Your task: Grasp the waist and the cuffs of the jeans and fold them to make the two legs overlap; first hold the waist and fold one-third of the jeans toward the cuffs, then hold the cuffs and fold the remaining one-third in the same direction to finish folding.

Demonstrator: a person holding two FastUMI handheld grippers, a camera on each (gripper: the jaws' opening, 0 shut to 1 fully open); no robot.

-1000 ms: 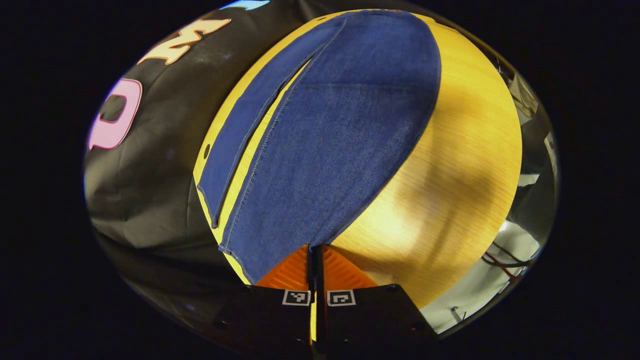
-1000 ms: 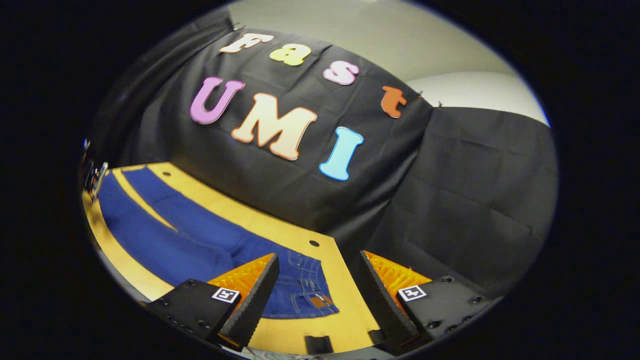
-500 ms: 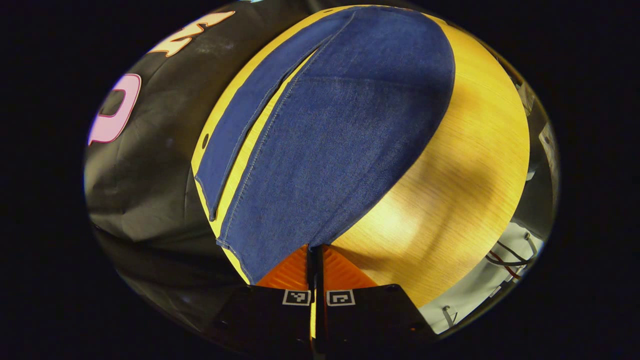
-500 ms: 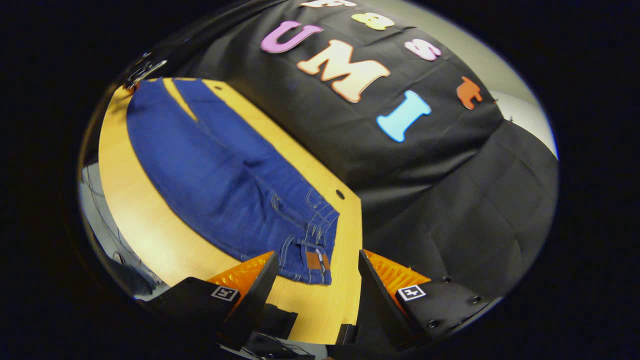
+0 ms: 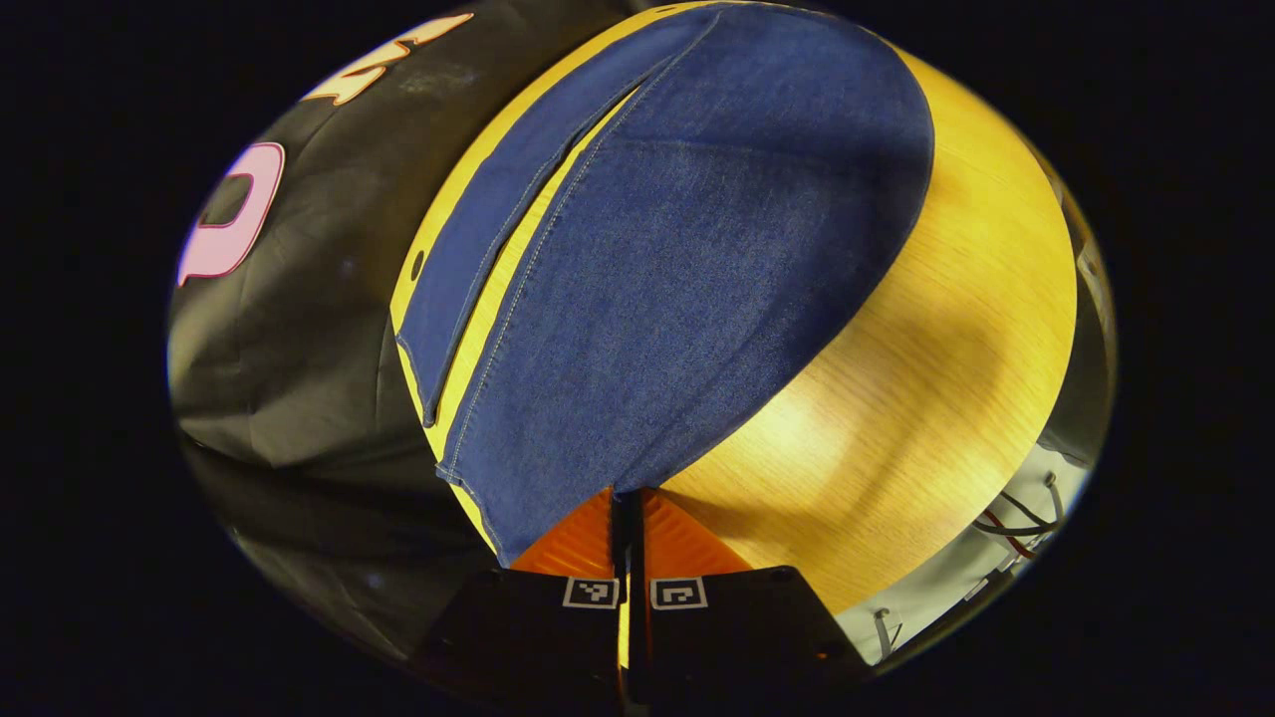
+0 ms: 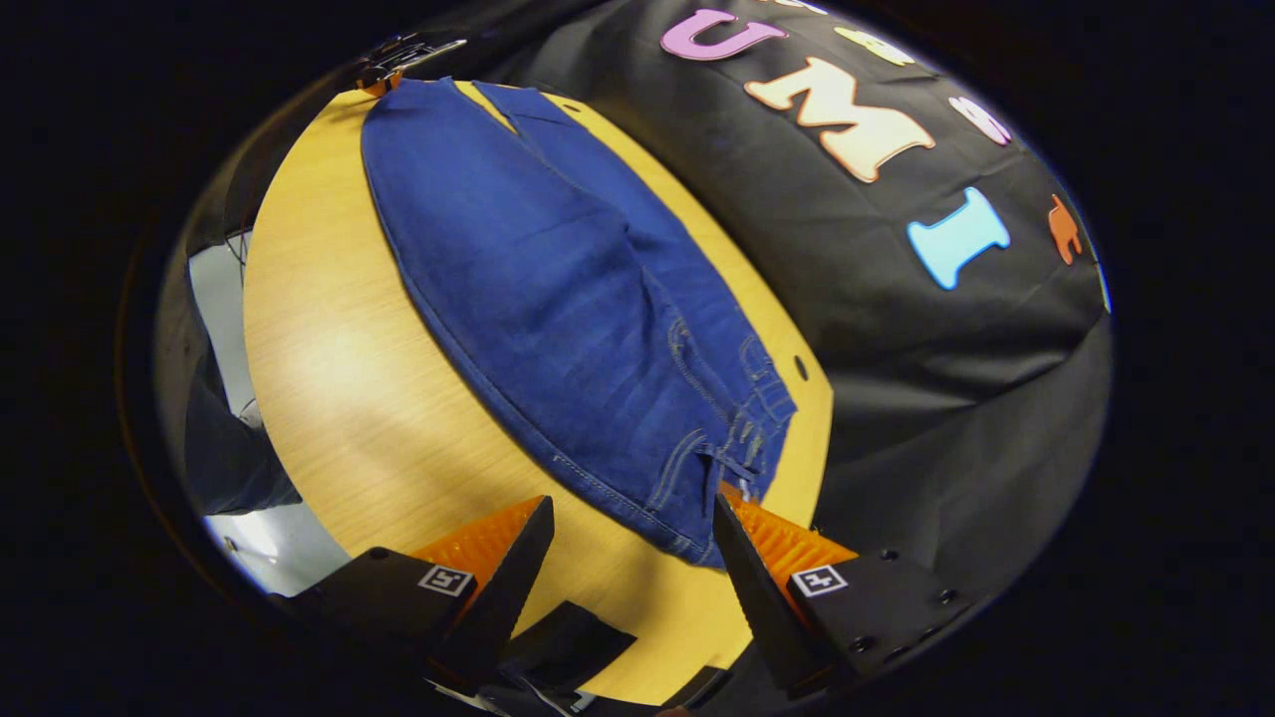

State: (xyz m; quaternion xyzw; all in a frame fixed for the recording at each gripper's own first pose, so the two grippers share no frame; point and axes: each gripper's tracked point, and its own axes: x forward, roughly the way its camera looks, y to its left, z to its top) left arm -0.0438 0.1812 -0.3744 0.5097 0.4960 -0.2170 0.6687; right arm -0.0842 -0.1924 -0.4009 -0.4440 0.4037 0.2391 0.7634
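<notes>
My left gripper (image 5: 630, 498) is pinched tight on the cuff corner of the jeans (image 5: 677, 259), low over the wooden surface (image 5: 926, 398). My right gripper (image 6: 628, 528) is spread wide, tipped down over the waist; half a second ago it sat farther back. The jeans lie flat along the surface, legs slightly parted, with cables (image 5: 1016, 523) beyond its edge.
</notes>
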